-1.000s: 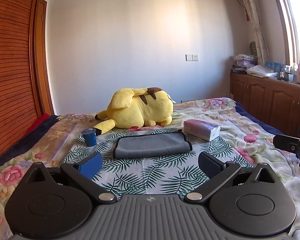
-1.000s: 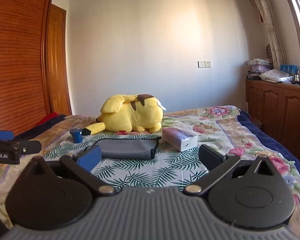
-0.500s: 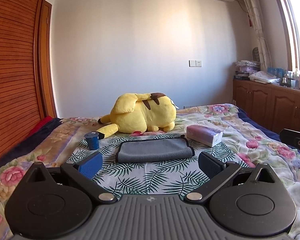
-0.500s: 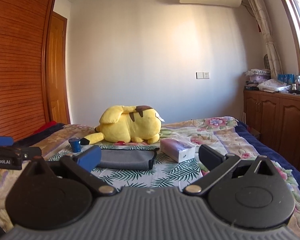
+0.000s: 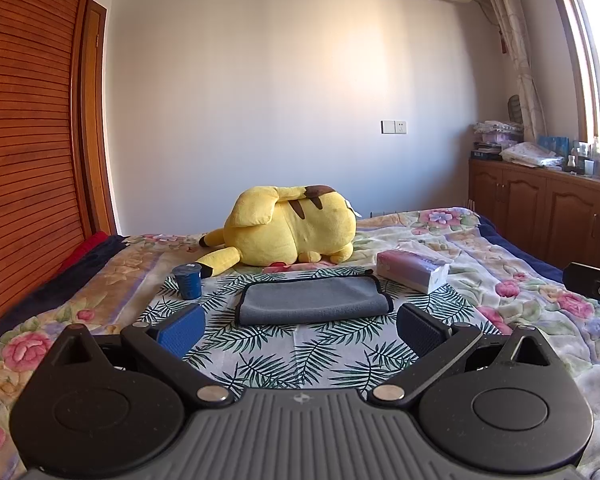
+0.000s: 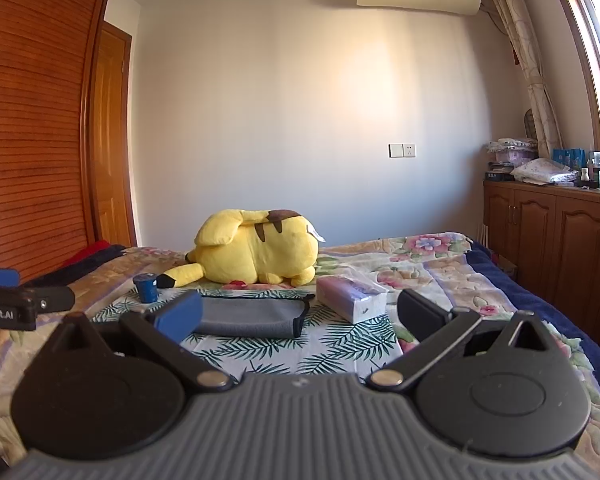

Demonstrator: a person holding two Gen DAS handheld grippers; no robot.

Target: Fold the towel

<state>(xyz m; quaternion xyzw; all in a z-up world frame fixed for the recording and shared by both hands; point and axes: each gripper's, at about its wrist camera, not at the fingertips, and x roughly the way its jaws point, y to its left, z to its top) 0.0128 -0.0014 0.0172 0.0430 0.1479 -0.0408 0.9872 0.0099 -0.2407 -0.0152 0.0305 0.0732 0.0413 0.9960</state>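
A grey towel (image 5: 314, 300) with dark edging lies folded flat on the leaf-patterned cloth (image 5: 284, 356) on the bed. It also shows in the right wrist view (image 6: 252, 316). My left gripper (image 5: 300, 330) is open and empty, held back from the towel's near edge. My right gripper (image 6: 298, 316) is open and empty, to the right of the left one and short of the towel. The left gripper's body (image 6: 16, 304) shows at the left edge of the right wrist view, and the right gripper's body (image 5: 592, 284) at the right edge of the left wrist view.
A yellow plush toy (image 5: 288, 230) lies behind the towel. A small blue cup (image 5: 187, 280) stands left of the towel, a tissue pack (image 5: 412, 270) right of it. Wooden cabinets (image 5: 540, 208) line the right wall, a wooden wardrobe (image 5: 28, 160) the left.
Both grippers have tilted upward and drawn back a little, so the towel sits lower in both views. The towel has not moved. Both grippers stay open.
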